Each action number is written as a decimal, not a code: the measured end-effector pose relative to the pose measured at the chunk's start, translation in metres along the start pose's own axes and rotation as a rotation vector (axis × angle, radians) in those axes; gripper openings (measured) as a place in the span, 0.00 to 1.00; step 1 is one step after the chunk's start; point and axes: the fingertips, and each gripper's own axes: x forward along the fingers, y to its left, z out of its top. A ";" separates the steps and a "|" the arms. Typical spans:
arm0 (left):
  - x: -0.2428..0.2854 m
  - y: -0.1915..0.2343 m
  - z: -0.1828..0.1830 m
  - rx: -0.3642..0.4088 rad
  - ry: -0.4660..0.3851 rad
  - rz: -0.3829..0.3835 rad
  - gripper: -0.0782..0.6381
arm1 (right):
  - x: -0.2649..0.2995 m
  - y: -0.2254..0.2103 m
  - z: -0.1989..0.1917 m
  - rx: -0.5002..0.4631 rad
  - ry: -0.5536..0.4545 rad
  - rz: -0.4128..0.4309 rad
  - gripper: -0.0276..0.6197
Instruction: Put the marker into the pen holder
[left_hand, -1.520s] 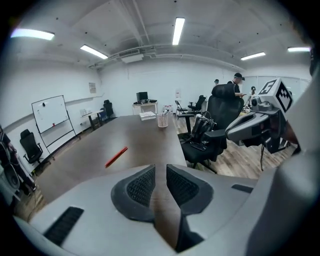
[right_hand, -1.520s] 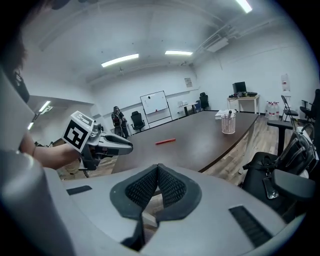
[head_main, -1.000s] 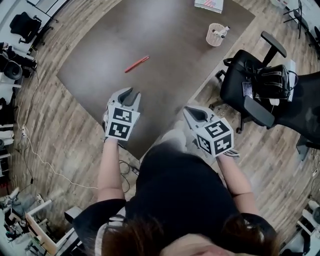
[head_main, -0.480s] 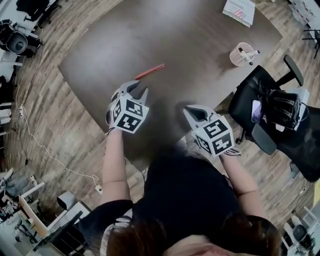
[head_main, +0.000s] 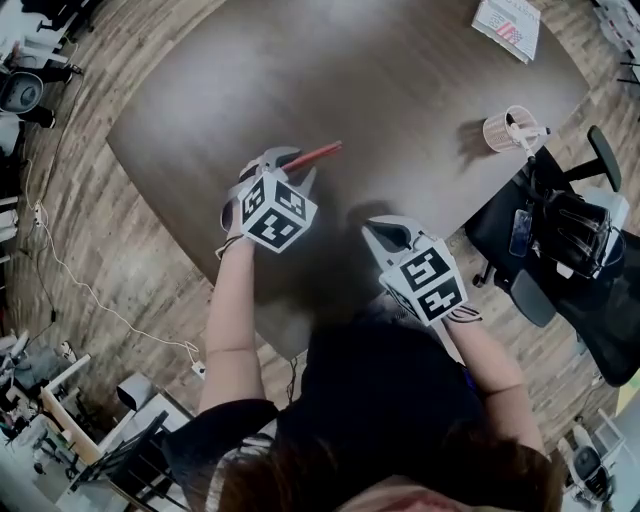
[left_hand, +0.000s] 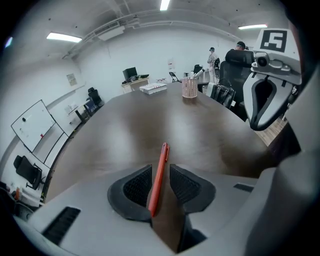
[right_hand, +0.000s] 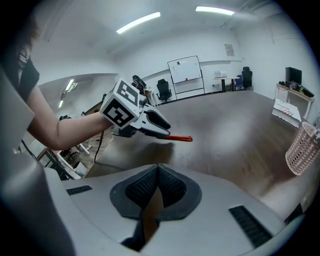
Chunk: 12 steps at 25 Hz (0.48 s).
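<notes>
The red marker (head_main: 322, 153) lies on the dark table (head_main: 400, 80), pointing away along the jaws in the left gripper view (left_hand: 159, 175). My left gripper (head_main: 295, 165) is open, its two pads standing on either side of the marker's near half with a narrow gap showing. The pink mesh pen holder (head_main: 503, 130) stands near the table's far right edge, with a pen leaning out of it. My right gripper (head_main: 383, 232) hovers shut and empty over the table's near edge, its pads pressed together (right_hand: 157, 172). From there I see the left gripper (right_hand: 162, 129) with the marker (right_hand: 181, 138) sticking out.
A flat white booklet (head_main: 505, 25) lies at the table's far right corner. A black office chair (head_main: 560, 230) with a bag on it stands right of the table, close to the pen holder. A cable (head_main: 90, 295) runs over the wooden floor on the left.
My left gripper has moved forward over the table and now has the marker between its jaws. The right gripper has barely moved.
</notes>
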 end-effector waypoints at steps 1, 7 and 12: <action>0.005 -0.001 0.000 0.002 0.005 -0.022 0.29 | 0.002 -0.002 -0.001 0.005 0.007 0.003 0.07; 0.024 0.001 0.002 0.004 0.026 -0.095 0.27 | 0.013 -0.011 -0.007 0.027 0.043 0.007 0.07; 0.034 -0.001 0.005 -0.002 0.036 -0.145 0.26 | 0.018 -0.017 -0.011 0.017 0.063 0.002 0.07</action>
